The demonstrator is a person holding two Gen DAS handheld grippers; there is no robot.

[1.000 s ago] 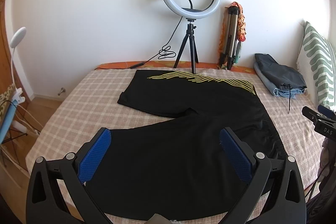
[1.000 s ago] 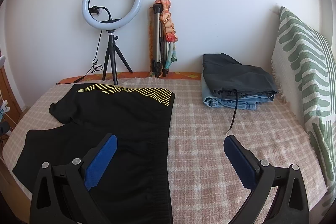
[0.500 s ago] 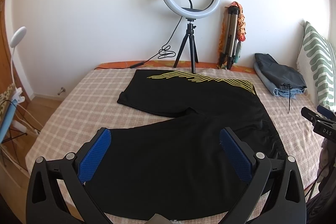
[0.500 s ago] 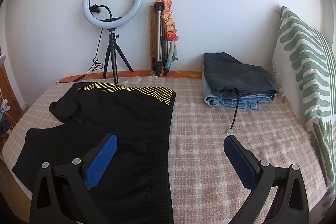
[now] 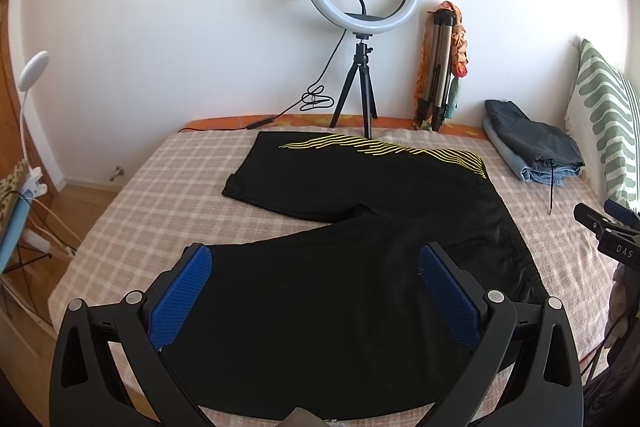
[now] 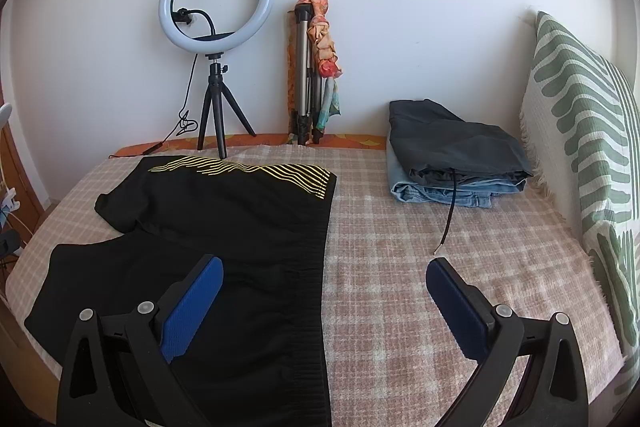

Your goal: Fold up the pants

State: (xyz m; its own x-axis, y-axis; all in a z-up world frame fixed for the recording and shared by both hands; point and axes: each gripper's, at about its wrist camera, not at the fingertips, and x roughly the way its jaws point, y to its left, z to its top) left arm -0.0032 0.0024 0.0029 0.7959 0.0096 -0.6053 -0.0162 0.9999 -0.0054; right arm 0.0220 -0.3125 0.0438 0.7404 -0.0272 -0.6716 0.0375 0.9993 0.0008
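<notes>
Black shorts-style pants with yellow stripes on the far leg lie spread flat on the checked bed. The waistband runs along their right side. My left gripper hovers open over the near leg, blue pads wide apart, holding nothing. In the right wrist view my right gripper is open above the waistband edge of the pants, left pad over the black cloth, right pad over bare bedspread. The right gripper's tip shows at the far right of the left wrist view.
A ring light on a small tripod and a folded tripod with a scarf stand at the wall. A pile of folded clothes with a dangling cord lies at the back right. A green-patterned pillow lines the right edge.
Both grippers stay open. The right wrist view has shifted slightly rightward and closer; the left view is nearly unchanged. The pants have not moved.
</notes>
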